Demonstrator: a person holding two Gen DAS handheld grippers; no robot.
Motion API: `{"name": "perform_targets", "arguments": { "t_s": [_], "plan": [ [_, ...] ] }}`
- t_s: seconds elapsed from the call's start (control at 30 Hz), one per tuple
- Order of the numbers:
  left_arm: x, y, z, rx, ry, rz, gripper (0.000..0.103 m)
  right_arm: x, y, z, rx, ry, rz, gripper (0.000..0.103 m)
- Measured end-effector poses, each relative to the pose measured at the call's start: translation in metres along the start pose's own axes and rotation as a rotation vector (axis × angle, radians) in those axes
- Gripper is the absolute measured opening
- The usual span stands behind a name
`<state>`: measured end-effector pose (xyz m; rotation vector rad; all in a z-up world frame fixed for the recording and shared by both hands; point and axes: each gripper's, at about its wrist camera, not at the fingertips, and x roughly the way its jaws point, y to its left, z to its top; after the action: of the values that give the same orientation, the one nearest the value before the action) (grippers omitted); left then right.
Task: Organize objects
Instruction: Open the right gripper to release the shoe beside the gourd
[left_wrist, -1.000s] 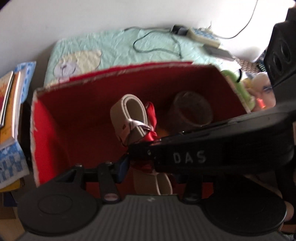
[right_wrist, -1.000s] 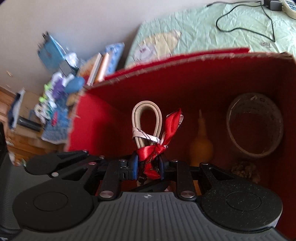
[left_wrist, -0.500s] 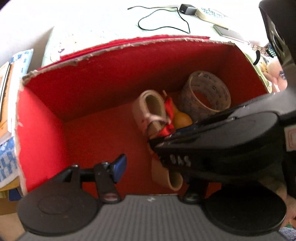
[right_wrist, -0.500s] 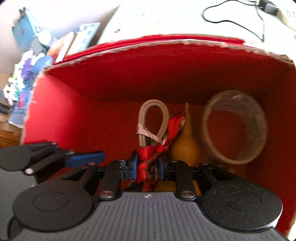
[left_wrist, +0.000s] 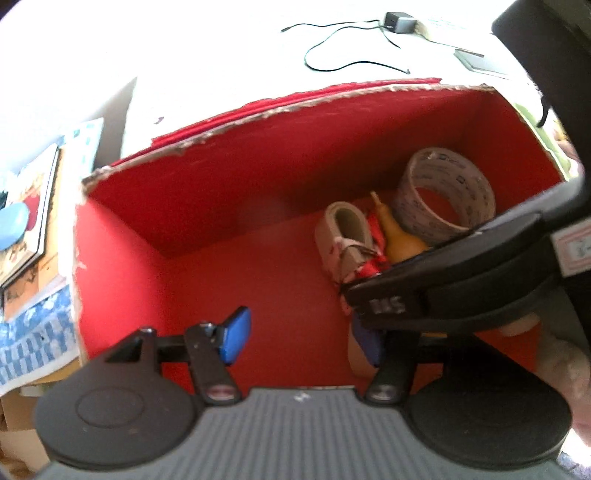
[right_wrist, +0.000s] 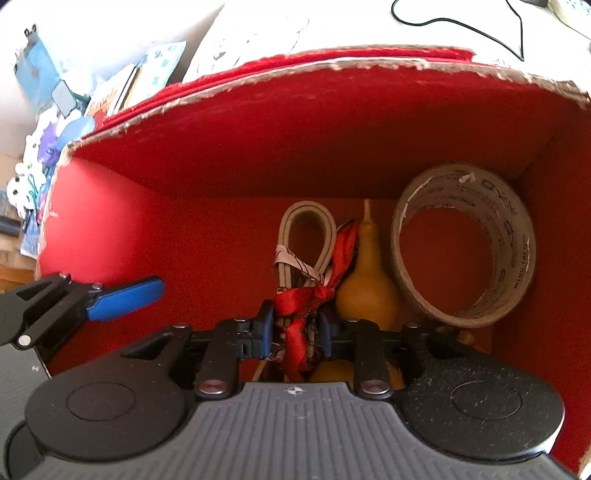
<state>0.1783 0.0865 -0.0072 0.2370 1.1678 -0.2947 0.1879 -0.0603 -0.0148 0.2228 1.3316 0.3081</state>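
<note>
A red cardboard box (left_wrist: 258, 118) (right_wrist: 332, 66) stands open beneath both grippers. On its floor at the right lie a tape roll (left_wrist: 436, 173) (right_wrist: 517, 251), a yellow gourd (left_wrist: 399, 240) (right_wrist: 365, 291) and a beige strap bundle (left_wrist: 347, 236) (right_wrist: 308, 207) tied with red ribbon (right_wrist: 306, 299). My right gripper (right_wrist: 295, 332) straddles the ribbon knot; its jaws are opening and the pads look just clear of it. My left gripper (left_wrist: 301, 343) hangs open over bare box floor with nothing between its fingers (right_wrist: 125, 299).
Books and papers (left_wrist: 33, 221) are stacked left of the box, with small clutter (right_wrist: 48, 140) beyond. A black cable (left_wrist: 351, 62) and a charger lie on the pale quilt behind. A hand (left_wrist: 569, 369) shows at the right edge.
The left gripper let go of the bundle and opened wide. Both views tipped down into the box. The bundle came down beside the gourd, and the right jaws parted a little.
</note>
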Motion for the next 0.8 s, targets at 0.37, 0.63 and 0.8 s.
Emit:
{"name": "perform_targets", "arguments": {
  "t_s": [0.37,0.63,0.8],
  "plan": [
    [-0.001,-0.003,-0.002,0.030,-0.026,0.074,0.067,-0.003,-0.017,0.005,0.040,0.004,0.027,0.031],
    [0.007,0.007,-0.009,-0.059,0.039,-0.083,0.063,-0.014,-0.033,0.004,0.081,-0.082,0.086,0.031],
    [0.009,0.004,-0.007,-0.072,0.050,-0.112,0.062,-0.024,-0.045,0.001,0.130,-0.162,0.079,0.031]
  ]
}}
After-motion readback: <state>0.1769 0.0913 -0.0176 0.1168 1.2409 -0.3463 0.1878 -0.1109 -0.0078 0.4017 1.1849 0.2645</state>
